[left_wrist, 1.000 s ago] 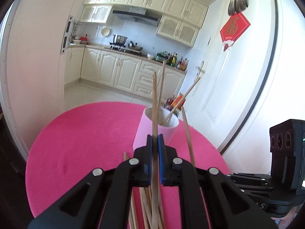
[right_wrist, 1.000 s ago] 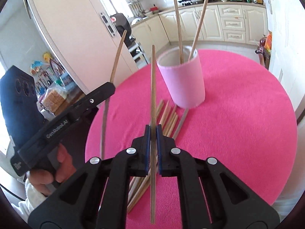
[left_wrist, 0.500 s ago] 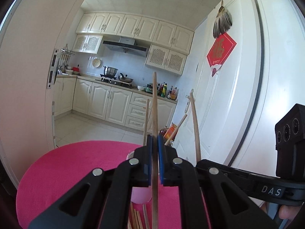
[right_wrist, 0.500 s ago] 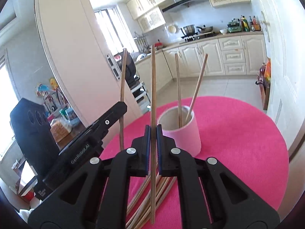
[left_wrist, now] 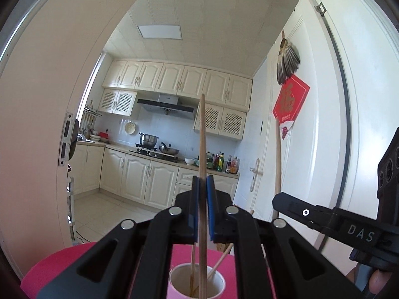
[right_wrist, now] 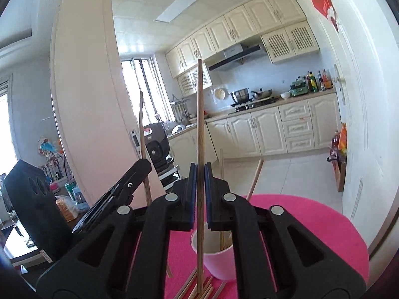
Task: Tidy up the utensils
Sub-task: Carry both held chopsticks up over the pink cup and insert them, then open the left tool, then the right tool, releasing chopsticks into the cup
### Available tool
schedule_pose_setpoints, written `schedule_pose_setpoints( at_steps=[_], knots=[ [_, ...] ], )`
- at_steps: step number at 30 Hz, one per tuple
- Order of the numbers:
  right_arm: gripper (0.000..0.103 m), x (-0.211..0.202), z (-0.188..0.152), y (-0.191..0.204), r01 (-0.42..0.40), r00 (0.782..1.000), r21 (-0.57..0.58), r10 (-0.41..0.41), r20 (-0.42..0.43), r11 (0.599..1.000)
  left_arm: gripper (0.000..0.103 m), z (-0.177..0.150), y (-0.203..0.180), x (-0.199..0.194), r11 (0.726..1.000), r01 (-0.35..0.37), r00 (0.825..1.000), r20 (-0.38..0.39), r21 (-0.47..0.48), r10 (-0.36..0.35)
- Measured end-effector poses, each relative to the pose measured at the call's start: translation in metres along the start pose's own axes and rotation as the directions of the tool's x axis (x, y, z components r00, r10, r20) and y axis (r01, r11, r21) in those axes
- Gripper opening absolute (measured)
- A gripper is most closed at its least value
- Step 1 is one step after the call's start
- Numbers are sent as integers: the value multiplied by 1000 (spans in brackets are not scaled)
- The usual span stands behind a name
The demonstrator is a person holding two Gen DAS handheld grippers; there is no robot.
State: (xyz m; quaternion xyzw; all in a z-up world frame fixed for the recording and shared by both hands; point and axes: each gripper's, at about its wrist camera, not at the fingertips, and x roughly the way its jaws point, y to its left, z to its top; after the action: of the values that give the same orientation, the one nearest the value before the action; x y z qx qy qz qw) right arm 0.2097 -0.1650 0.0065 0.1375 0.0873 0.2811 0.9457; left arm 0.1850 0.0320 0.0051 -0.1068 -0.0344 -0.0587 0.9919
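My left gripper is shut on a wooden chopstick held upright; its lower end hangs over the mouth of the pink cup, which holds two chopsticks. My right gripper is shut on another upright chopstick, beside the cup, its lower end over the loose chopsticks lying on the pink round table. Each gripper shows in the other's view, the right one and the left one.
A white door with a red hanging stands close on the right. A white wall panel is on the left. Kitchen cabinets lie beyond the table. A side table with clutter is at the left.
Both grippers have risen and tilted up, each keeping its chopstick. The left gripper has moved over the cup; the table has dropped low in both views.
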Motion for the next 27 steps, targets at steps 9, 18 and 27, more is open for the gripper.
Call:
schedule_pose_setpoints(
  at_steps=[9,18,27],
  knots=[
    [6,17,2,-12,38,991,-51,-31,133,998,7,-3,-2,37,1000,-26,998,54,-11,27],
    [6,33,-15,-18,55,991,-51,-49,126,997,7,-25,5,63,999,-38,999,-27,-12,37],
    [6,32,-20,-20,71,993,-64,-64,99,995,10,-34,-1,71,999,-37,990,-132,35,41]
  ],
)
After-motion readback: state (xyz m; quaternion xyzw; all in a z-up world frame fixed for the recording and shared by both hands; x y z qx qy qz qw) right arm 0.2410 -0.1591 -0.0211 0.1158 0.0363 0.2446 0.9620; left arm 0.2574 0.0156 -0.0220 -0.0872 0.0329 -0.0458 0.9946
